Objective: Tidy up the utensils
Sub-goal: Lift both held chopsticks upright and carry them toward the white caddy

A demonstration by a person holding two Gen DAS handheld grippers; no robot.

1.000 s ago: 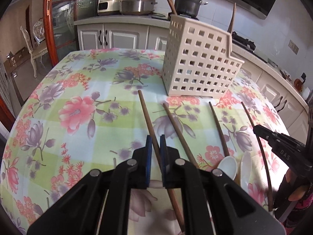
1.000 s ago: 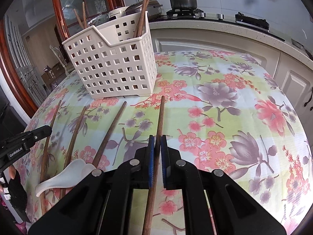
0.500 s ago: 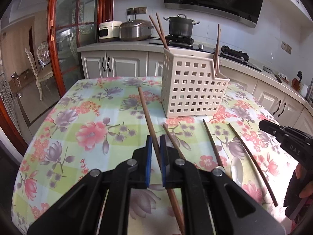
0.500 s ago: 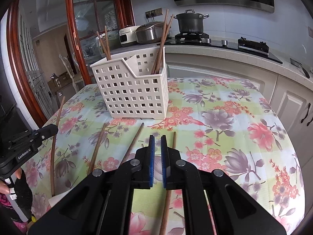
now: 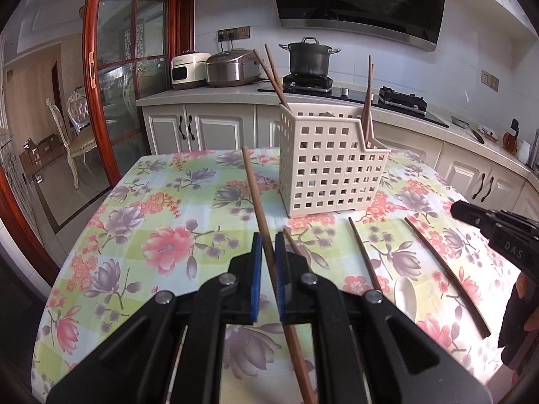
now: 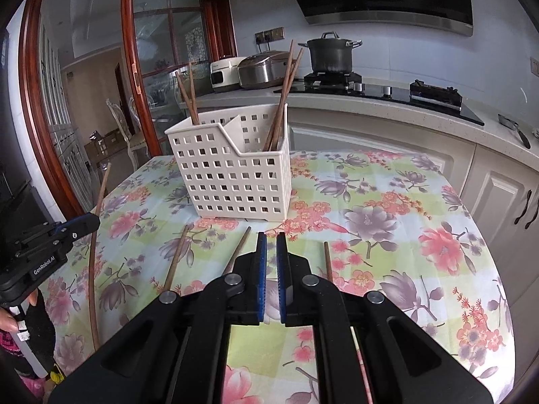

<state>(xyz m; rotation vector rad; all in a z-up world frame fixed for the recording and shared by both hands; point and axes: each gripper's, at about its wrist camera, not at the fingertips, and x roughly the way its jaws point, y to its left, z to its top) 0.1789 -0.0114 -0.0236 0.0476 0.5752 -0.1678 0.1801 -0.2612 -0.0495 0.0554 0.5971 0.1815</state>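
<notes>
My left gripper is shut on a brown chopstick and holds it slanted above the floral tablecloth. From the right wrist view, the left gripper grips that chopstick near the table's left side. My right gripper is shut with only cloth showing between its pads. One chopstick lies on the cloth just right of it. Two more chopsticks and a white spoon also lie there. The white perforated basket holds several upright chopsticks.
A kitchen counter with rice cookers and a pot on the hob runs behind the table. A red-framed glass door and a chair stand at the left. A person's hand holds the left gripper's handle.
Both grippers rose and tilted up. The left one lifted its chopstick off the cloth. The chopstick that sat between the right jaws now lies on the table beside them.
</notes>
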